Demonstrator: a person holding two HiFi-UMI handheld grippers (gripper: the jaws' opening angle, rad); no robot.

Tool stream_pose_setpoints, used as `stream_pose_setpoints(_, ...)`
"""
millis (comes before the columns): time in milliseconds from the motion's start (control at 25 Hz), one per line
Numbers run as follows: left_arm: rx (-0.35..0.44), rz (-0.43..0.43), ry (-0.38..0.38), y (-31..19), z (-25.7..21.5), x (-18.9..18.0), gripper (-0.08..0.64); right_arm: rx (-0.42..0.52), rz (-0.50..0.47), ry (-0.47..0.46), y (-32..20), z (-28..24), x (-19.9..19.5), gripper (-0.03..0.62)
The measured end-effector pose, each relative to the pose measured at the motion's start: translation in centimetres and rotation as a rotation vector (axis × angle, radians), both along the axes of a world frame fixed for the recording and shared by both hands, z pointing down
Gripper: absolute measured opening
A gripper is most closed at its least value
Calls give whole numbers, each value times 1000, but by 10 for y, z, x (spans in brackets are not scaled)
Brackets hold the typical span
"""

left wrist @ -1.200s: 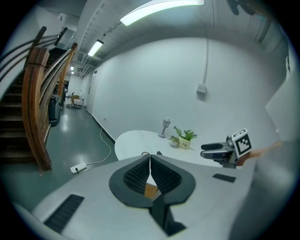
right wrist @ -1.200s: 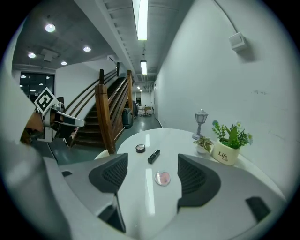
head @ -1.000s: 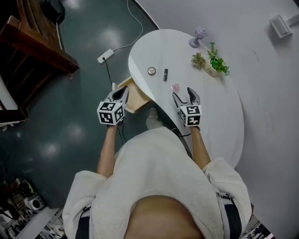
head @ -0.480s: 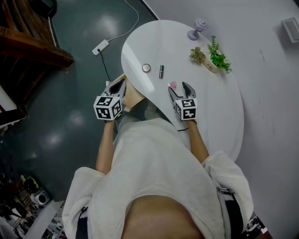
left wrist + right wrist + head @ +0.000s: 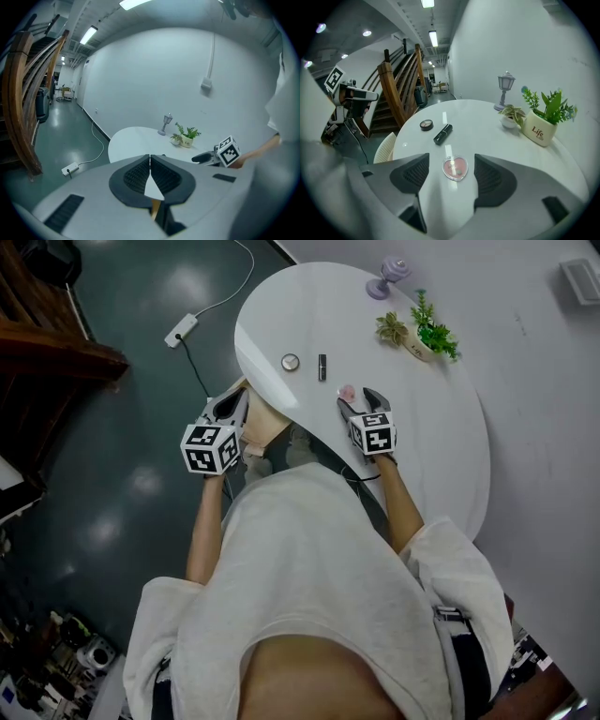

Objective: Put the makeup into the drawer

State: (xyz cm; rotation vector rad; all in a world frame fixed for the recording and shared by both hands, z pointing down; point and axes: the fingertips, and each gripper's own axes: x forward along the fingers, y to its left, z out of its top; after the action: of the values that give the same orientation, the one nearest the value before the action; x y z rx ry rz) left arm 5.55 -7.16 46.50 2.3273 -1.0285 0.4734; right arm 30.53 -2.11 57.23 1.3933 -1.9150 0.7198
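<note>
Right gripper [image 5: 357,399] near glossy heart-shaped compact [image 5: 455,168]

Holds left tool [image 5: 232,405] out ahead on the bare left forearm [image 5: 208,521], tilted a little downward, with marker cube [image 5: 208,448] facing up; shows jaws closed in the left gripper view, ribbed pads meeting at the tips. Holds right tool [image 5: 357,399] ahead on the right forearm [image 5: 398,512], pitched more steeply down than the left; shows jaws spread wide in the right gripper view, pads well apart; carries the two tools well apart from each other, both pointing away from the torso.
</note>
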Motion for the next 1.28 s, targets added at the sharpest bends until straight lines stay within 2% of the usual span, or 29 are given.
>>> stream_pose_setpoints(320,-12,16,23,5,4,-14,14,-170,-5,28,-3,44,0,282)
stream_pose_setpoints(480,-14,6,26,4,4,-22,14,-212,0,33,-6,55,-1,270)
stream_pose_setpoints(720,-5,-15,30,-2,4,-29,14,-224,-6,50,-6,56,2,229)
stream_pose_setpoints(960,-3,-32,33,-1,7,-36,14,-216,-47,70,-8,49,-7,227)
stream_pose_setpoints(1080,-4,-55,31,-2,12,-40,14,-170,-90,53,-15,40,-27,227)
stream_pose_setpoints(1280,-11,-126,17,4,13,-68,14,-115,-217,11,-29,26,-92,227)
